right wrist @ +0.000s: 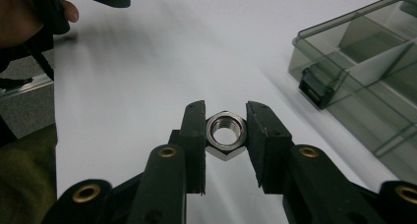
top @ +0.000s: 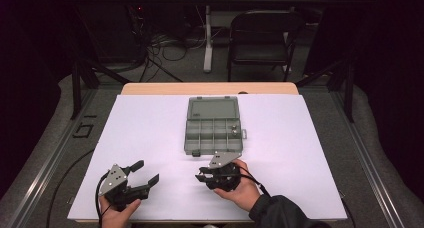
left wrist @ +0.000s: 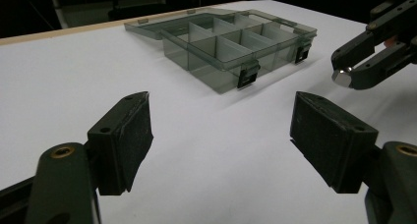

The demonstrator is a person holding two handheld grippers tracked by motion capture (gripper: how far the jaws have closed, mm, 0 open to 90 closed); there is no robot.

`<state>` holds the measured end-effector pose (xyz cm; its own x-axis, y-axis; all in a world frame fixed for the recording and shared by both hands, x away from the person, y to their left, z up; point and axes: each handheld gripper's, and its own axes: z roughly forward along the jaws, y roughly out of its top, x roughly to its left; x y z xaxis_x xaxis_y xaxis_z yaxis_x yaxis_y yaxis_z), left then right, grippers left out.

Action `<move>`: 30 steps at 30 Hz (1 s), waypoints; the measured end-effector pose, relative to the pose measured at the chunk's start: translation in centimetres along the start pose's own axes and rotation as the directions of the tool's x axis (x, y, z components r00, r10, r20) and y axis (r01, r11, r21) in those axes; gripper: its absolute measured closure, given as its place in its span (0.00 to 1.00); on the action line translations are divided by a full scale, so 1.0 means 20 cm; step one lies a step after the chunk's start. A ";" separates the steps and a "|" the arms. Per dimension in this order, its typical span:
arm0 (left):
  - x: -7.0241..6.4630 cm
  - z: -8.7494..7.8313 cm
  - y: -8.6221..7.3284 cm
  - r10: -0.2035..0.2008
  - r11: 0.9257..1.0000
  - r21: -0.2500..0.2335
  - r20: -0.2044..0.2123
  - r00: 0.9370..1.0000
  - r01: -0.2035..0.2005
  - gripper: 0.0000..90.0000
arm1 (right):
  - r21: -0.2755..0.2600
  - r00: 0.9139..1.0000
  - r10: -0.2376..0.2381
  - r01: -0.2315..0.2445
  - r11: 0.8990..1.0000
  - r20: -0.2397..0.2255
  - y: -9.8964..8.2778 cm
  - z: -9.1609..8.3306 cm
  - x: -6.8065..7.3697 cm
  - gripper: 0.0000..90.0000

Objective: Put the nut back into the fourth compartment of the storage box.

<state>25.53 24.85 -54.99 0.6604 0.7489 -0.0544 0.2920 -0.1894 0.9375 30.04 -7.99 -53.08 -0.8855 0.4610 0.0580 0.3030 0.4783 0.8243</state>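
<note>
The right gripper [right wrist: 225, 135] is clamped on a shiny steel nut [right wrist: 225, 135], its two black pads pressing the flat sides so that the threaded hole faces the camera in the right gripper view. The nut hangs just above the white table cover [right wrist: 147, 62], not touching it. In the left gripper view the same nut [left wrist: 341, 76] shows as a bright bit of metal at the tips of the right gripper [left wrist: 350, 70], off to the right and clear of the cover. From the high view the right gripper [top: 202, 177] sits in the person's right hand [top: 243, 190], just in front of the near edge of a smoky plastic box [top: 213, 125] with its lid folded back flat and its dividers forming small compartments; something small lies in the compartments on the right side, too small to tell what. The left gripper [top: 146, 172] rests well apart to the left, its jaws spread wide with nothing between them, held low over the cover by the left hand [top: 117, 215].
</note>
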 end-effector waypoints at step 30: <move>0.00 0.01 0.00 0.009 1.000 -0.009 0.006 1.000 -0.009 0.26 | -0.099 0.936 0.198 -0.177 0.979 0.292 0.16 -0.19 -0.57 0.78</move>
<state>25.61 24.69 -54.97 0.6673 0.7432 -0.0484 0.2803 -0.1904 0.9408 39.82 -14.65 -48.97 -0.6656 0.7444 0.0534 0.4184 0.3129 0.8527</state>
